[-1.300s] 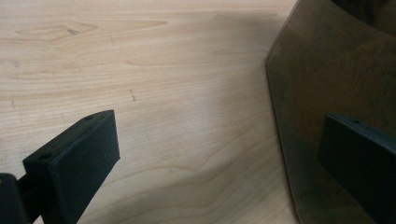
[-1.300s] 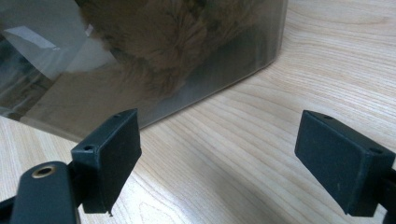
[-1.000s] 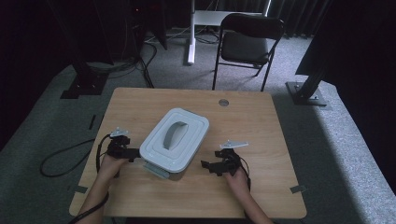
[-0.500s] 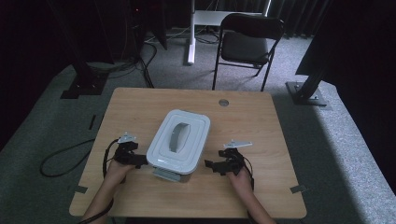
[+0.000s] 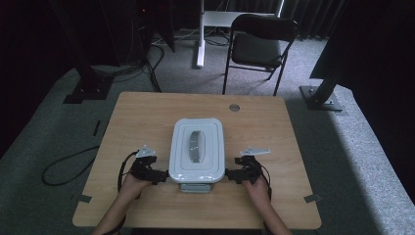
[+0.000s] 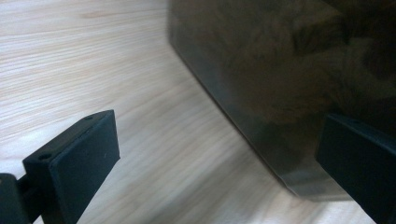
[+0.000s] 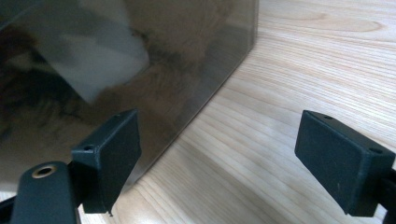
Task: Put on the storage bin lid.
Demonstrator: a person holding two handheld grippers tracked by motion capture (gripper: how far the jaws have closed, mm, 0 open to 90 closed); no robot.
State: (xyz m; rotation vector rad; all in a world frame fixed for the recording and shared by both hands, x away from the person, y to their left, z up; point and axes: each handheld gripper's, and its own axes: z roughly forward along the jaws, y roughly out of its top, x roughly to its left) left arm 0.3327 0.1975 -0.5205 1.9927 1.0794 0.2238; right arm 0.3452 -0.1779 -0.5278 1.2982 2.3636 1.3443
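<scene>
My left gripper and right gripper both gape wide, flanking the near corners of the lidded box on the counter. I can read no writing on it.

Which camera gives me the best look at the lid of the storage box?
The high view: it shows the whole white lid from above, with its grey handle. The left gripper view and the right gripper view show no lid, just the box's dark translucent side wall up close.
</scene>
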